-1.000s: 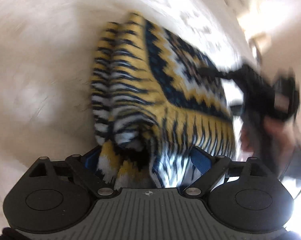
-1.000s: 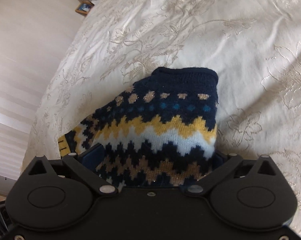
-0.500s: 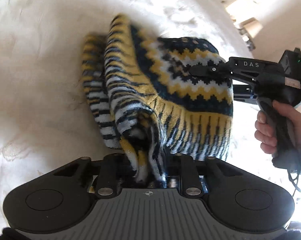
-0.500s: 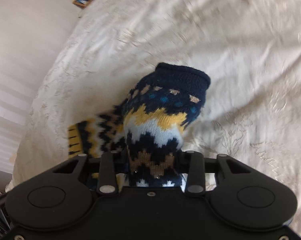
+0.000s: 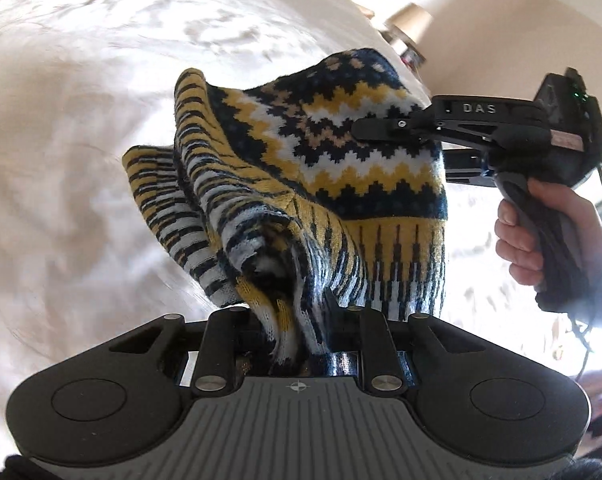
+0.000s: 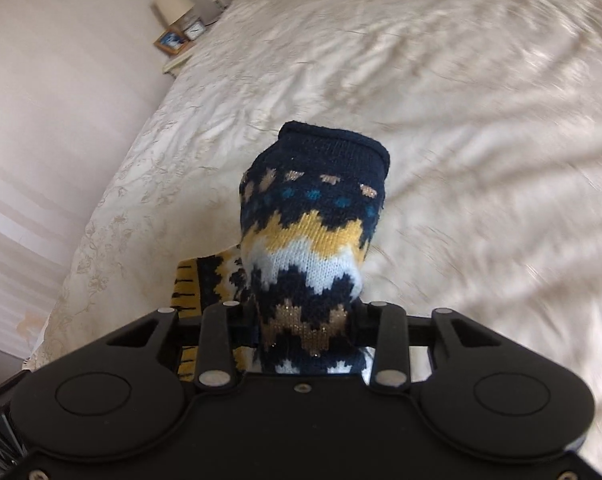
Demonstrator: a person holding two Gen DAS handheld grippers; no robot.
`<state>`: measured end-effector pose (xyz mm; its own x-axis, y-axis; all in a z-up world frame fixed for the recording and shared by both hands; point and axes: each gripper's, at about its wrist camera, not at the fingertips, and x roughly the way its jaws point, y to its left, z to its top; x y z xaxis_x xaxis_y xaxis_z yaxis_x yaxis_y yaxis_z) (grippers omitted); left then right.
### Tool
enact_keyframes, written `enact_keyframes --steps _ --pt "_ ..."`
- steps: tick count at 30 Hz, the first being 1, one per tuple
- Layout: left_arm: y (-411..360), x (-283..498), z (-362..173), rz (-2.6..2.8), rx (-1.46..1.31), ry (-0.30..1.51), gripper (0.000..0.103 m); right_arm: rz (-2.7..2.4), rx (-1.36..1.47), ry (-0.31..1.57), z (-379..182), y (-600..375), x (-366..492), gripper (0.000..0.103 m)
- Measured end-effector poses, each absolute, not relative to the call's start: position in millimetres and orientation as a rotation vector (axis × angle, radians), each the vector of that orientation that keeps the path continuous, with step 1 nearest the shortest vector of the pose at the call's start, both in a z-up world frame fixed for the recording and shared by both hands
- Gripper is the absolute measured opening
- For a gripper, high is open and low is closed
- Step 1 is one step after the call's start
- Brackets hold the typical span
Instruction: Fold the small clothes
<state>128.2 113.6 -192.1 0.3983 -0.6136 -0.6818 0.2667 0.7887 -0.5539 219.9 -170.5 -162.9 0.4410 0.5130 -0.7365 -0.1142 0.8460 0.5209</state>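
Surface: cream embroidered bedspread (image 6: pixel 441 80).
Garment: knitted sweater (image 5: pixel 341 168) raised above bed, stretched between both grippers.
Left gripper (image 5: pixel 297 332): clamped on striped hem.
Right gripper (image 6: pixel 305 332): clamped on navy-patterned edge.

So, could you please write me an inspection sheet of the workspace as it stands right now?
Surface: cream embroidered bedspread, wrinkled.
Job's things: one patterned knit sweater, navy, yellow and white, bunched and lifted between both grippers.
Clutter: nothing seen on the bed.
Grippers: left gripper shut on the striped hem; right gripper shut on the zigzag part, navy cuff beyond its fingers.
Cables: black cable hanging below the right hand.
Surroundings: pale wall; bedside table with lamp, small clock and framed picture.
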Motion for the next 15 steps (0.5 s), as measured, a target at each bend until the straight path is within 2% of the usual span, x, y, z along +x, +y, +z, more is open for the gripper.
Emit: enact_keyframes --steps 3,6,9,14,15 --pt "95.7 116.3 -211.1 -0.570 -0.376 1.066 0.026 0.388 0.475 1.066 -183.2 -193.8 203.3 0.050" --pt "80.0 106.1 -239.9 -0.476 -0.292 1.179 0.026 0.325 0.460 1.111 -215.7 -211.6 194.0 0.064" --pt "79.6 90.7 -248.7 -0.386 -0.258 1.217 0.027 0.163 0.388 1.195 -240.4 -227.1 189.8 0.064" --pt "72.2 69.8 -205.8 -0.332 -0.184 1.118 0.026 0.161 0.469 1.092 -222.1 -260.4 162.3 0.064" --pt "68.5 71.1 -194.5 -0.342 -0.171 1.073 0.026 0.164 0.458 1.064 -217.6 -265.1 156.7 0.060"
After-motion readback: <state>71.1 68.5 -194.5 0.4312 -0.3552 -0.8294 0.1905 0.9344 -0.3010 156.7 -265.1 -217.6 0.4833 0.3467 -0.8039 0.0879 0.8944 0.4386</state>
